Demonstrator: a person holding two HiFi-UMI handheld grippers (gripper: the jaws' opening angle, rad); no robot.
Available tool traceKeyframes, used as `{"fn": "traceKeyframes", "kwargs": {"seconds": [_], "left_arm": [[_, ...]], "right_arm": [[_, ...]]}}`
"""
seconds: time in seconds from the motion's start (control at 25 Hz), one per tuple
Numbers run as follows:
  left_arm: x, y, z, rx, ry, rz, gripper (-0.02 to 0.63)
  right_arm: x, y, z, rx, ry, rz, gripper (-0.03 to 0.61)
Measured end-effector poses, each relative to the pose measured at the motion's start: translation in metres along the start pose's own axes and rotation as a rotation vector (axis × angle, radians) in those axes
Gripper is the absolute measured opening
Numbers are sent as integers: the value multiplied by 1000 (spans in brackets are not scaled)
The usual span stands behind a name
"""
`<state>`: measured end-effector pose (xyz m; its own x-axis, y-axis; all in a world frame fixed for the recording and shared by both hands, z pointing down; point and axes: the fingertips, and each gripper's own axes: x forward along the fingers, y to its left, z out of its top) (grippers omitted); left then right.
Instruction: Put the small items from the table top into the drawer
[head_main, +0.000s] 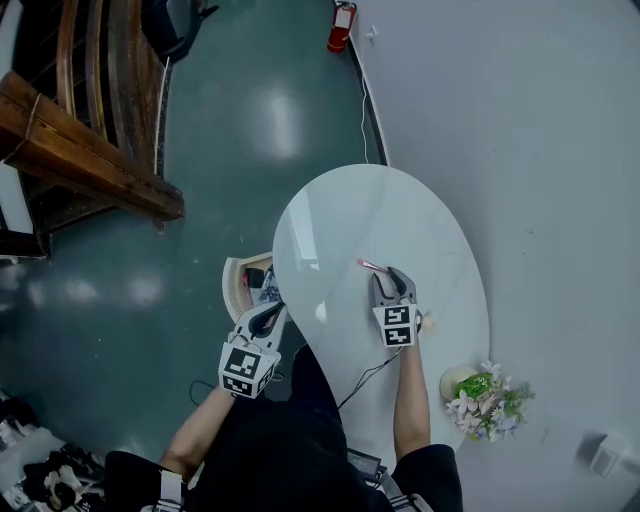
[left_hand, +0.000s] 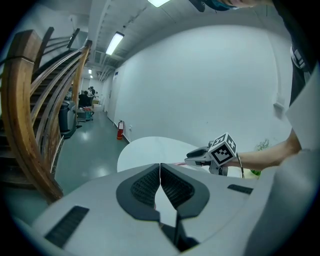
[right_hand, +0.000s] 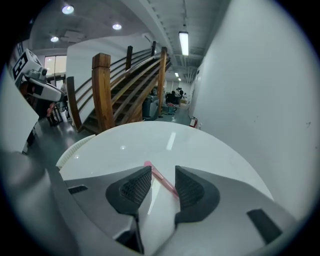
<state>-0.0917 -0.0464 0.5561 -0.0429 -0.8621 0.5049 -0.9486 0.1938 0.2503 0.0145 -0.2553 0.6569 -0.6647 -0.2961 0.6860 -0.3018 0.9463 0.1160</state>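
Observation:
A thin pink pen lies on the white oval table. My right gripper is low over the table, its jaws standing open on either side of the pen's near end. In the right gripper view the pen runs slantwise between the pads of that gripper, and neither pad presses on it. My left gripper hangs at the table's left edge above a cream drawer. Its jaws are shut with nothing between them. The left gripper view also shows the right gripper over the table.
A pot of flowers stands at the table's near right end, and a small pale item lies beside the right gripper. A wall runs along the right. A wooden staircase and a red fire extinguisher stand on the green floor.

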Motion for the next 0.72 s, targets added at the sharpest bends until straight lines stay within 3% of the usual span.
{"fn": "traceKeyframes", "kwargs": {"seconds": [0.28, 0.52, 0.72], "left_arm": [[3, 5, -2, -13, 17, -4, 20], [9, 10, 0, -22, 20, -4, 21], [12, 12, 0, -22, 27, -8, 20]], "right_arm": [[20, -5, -20, -17, 72, 26, 193], [30, -7, -27, -16, 111, 31, 198], [30, -7, -27, 48, 128, 38, 196]]}}
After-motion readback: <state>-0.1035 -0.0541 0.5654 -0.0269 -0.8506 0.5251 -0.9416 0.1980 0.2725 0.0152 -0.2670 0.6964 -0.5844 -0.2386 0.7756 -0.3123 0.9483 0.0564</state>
